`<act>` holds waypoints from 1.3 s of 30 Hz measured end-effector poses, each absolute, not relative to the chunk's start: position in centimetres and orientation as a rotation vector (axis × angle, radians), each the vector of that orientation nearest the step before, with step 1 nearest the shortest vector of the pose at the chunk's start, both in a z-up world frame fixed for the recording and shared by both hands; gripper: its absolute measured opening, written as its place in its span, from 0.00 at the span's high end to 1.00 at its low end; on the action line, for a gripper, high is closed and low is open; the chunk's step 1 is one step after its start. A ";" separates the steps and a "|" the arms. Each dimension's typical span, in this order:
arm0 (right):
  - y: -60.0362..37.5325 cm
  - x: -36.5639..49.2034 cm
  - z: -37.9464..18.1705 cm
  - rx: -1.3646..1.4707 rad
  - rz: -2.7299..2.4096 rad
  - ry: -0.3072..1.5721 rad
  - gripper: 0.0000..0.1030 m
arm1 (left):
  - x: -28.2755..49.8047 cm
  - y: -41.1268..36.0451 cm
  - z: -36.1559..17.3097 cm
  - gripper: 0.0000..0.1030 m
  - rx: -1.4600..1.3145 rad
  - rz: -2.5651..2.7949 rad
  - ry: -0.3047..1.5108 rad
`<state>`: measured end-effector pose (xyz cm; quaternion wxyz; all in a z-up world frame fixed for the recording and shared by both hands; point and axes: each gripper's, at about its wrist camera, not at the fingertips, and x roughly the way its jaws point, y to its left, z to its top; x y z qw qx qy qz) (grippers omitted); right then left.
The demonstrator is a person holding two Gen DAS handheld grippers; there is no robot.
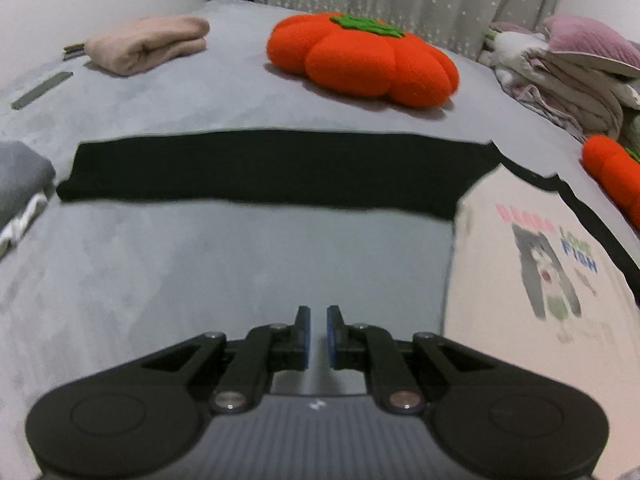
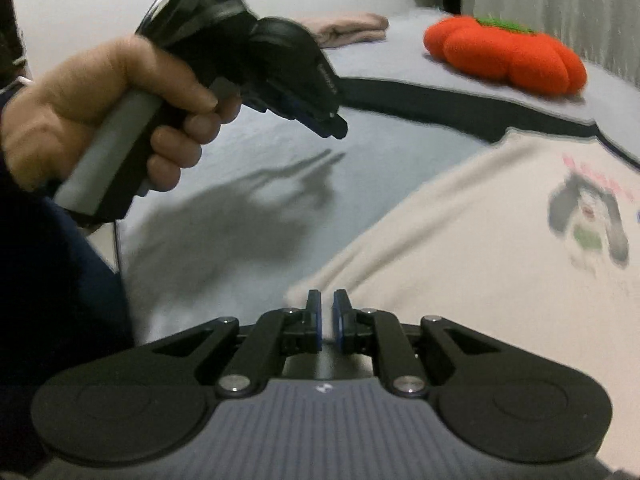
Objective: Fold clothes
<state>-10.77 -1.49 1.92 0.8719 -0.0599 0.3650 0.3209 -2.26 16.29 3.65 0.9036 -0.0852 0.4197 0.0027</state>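
A white T-shirt (image 1: 520, 280) with black sleeves and a cat print lies flat on the grey bed (image 1: 200, 260). One black sleeve (image 1: 260, 168) stretches out to the left. My left gripper (image 1: 319, 312) hovers over bare bed left of the shirt, its pads almost together with nothing between them. In the right wrist view a hand (image 2: 100, 112) holds the left gripper (image 2: 334, 130) above the bed, fingers together. My right gripper (image 2: 327, 296) sits at the near corner of the shirt (image 2: 460, 220), pads nearly closed; no cloth is visibly pinched.
An orange pumpkin cushion (image 1: 360, 60) lies beyond the sleeve. A folded pink garment (image 1: 148, 44) sits at the far left, a folded grey one (image 1: 20, 176) at the left edge. Piled bedding (image 1: 568, 68) and a second orange cushion (image 1: 612, 172) are on the right.
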 end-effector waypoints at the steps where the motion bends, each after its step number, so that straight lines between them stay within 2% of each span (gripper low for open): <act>1: -2.3 -11.4 2.1 -0.113 0.663 0.768 0.87 | -2.7 16.1 3.5 0.88 -0.184 -0.004 0.875; 11: -12.1 -16.6 4.4 0.083 0.465 0.774 0.86 | -7.6 12.7 3.1 0.85 -0.230 -0.159 0.888; 18: -25.6 -20.5 3.0 0.452 0.067 0.757 0.82 | -10.0 12.2 2.4 0.85 -0.258 -0.201 0.903; 21: -28.3 -21.4 2.7 0.567 -0.006 0.738 0.82 | -10.8 12.4 2.4 0.72 -0.272 -0.191 0.895; 23: -29.5 -21.8 2.2 0.638 -0.017 0.739 0.82 | -11.3 12.2 2.5 0.59 -0.244 -0.192 0.883; 28: -28.0 -21.6 1.8 0.530 -0.025 0.814 0.82 | -13.1 11.5 2.4 0.54 -0.109 -0.233 0.867; 34: -26.8 -21.4 1.5 0.440 0.024 0.827 0.82 | -14.5 9.8 1.7 0.50 0.080 -0.288 0.837; 39: -26.8 -20.3 1.2 0.429 0.009 0.809 0.82 | -14.8 9.5 1.6 0.48 0.123 -0.338 0.824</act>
